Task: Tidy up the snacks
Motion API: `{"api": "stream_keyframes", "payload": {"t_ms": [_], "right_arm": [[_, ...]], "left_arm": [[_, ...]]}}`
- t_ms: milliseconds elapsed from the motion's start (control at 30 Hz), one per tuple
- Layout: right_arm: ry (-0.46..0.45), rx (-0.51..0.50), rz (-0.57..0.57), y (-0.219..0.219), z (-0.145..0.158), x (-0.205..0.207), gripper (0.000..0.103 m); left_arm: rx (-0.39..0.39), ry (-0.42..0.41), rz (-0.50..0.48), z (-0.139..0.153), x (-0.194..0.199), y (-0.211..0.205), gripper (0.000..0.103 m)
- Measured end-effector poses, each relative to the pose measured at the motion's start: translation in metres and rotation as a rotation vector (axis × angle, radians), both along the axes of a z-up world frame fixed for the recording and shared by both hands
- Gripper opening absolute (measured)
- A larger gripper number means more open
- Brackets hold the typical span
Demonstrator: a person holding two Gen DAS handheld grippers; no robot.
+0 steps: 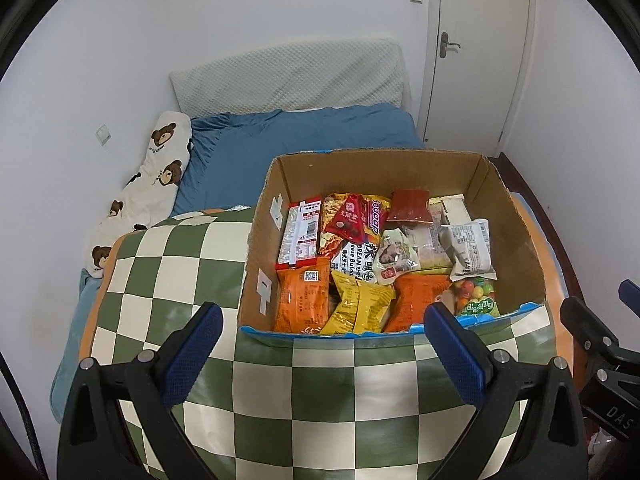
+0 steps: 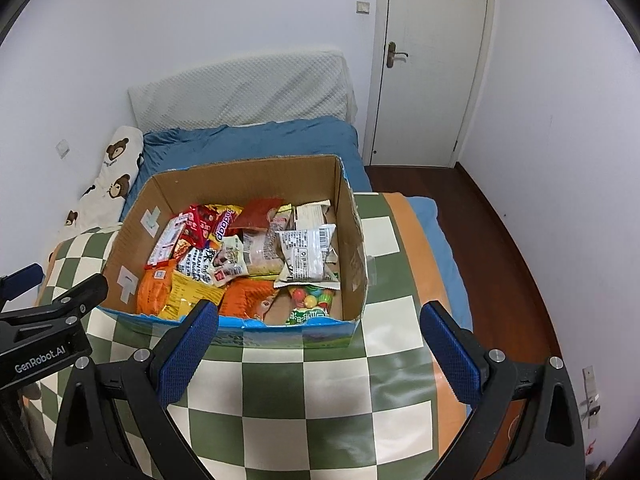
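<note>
A cardboard box [image 1: 516, 216] full of snack packets sits on a green-and-cream checkered cloth [image 1: 352, 392] spread over the foot of a bed. Along the near side of the box lie two orange packets [image 1: 302, 300], with a yellow packet [image 1: 356, 308] wedged between them and a clear bag of coloured round candies [image 1: 476, 296] in the near right corner. Behind these rest a noodle packet with black Korean lettering [image 1: 360, 258], a small white packet with a face printed on it [image 1: 396, 254], and a white wrapper covered in small print and a barcode [image 1: 472, 248]. Toward the far wall of the box are a red-and-white packet [image 1: 300, 232] standing on its long edge, a red triangular packet [image 1: 352, 220] and a dark red sachet [image 1: 410, 206]. The near edge of the box is torn and shows a blue printed outside.

The left gripper [image 1: 322, 346] hangs just short of the box's near wall, its blue-padded fingers spread wide and holding nothing. The right gripper [image 2: 320, 344] is likewise spread wide and empty, over the cloth in front of the box's right half.

Beyond the box the bed carries a blue sheet [image 1: 280, 140], a bear-print pillow [image 1: 156, 176] along the left wall and a white quilted cushion [image 1: 288, 76] against the far wall. A white door [image 2: 432, 60] stands shut in the corner, above dark wooden floor [image 2: 508, 236].
</note>
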State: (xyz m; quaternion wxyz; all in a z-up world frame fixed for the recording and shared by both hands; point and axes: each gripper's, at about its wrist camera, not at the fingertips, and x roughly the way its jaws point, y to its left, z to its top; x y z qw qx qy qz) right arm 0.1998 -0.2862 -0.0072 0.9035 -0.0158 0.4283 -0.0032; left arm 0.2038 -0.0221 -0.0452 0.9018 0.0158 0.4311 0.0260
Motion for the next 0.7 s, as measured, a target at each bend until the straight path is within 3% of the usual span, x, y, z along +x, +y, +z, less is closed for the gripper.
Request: {"api": "stream_keyframes", "payload": {"t_ms": [700], "right_arm": [[-0.034,-0.006,-0.004,-0.002,0.006,-0.009,0.103]], "left_arm": [[-0.02,-0.029,-0.007,-0.005,-0.013,-0.002,0.103]]}}
